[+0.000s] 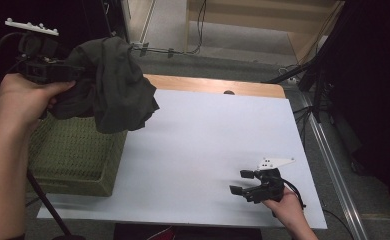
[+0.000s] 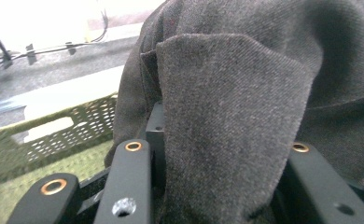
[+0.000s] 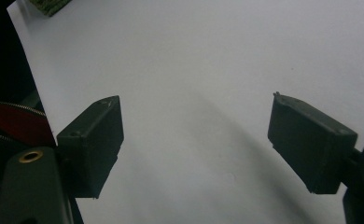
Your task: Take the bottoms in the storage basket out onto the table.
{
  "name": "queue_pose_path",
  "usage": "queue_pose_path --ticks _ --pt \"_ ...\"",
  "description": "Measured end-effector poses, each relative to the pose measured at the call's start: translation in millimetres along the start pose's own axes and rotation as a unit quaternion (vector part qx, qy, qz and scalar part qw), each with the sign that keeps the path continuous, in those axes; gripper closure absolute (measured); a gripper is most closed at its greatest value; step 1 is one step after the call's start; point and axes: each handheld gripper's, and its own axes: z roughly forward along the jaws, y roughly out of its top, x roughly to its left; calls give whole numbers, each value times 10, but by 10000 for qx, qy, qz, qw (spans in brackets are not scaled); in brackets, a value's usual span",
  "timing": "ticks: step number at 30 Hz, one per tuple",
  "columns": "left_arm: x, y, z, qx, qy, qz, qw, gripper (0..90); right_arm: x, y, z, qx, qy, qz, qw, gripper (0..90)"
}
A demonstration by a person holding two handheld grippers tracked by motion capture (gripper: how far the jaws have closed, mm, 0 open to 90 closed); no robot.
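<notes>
The left gripper (image 1: 70, 75) clamps a dark grey garment (image 1: 115, 85), held aloft over the green perforated basket (image 1: 73, 150) at the table's left edge. The right gripper (image 1: 244, 182) rests on the white tabletop (image 1: 208, 140) near right, jaws wide, empty.

dim room, bright white tabletop, soft shadows, slight blur

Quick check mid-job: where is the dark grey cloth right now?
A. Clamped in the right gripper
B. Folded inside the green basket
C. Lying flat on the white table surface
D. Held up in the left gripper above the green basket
D: the left gripper is shut on the dark grey cloth, which hangs bunched above the green basket; the right gripper stands open over the white table surface.
</notes>
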Motion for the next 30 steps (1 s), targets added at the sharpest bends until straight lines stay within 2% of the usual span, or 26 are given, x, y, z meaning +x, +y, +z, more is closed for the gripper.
queue_pose_path --ticks 11,21,30 --pt "-247 115 299 101 -379 232 9990 626 4 -40 -42 -53 -34 55 10000 169" --pt "-401 105 635 225 -750 236 9967 624 -8 -89 -100 -118 -117 140 9998 168" --pt "-535 65 861 302 -982 252 9944 624 -6 -125 -141 -140 -174 187 9996 169"
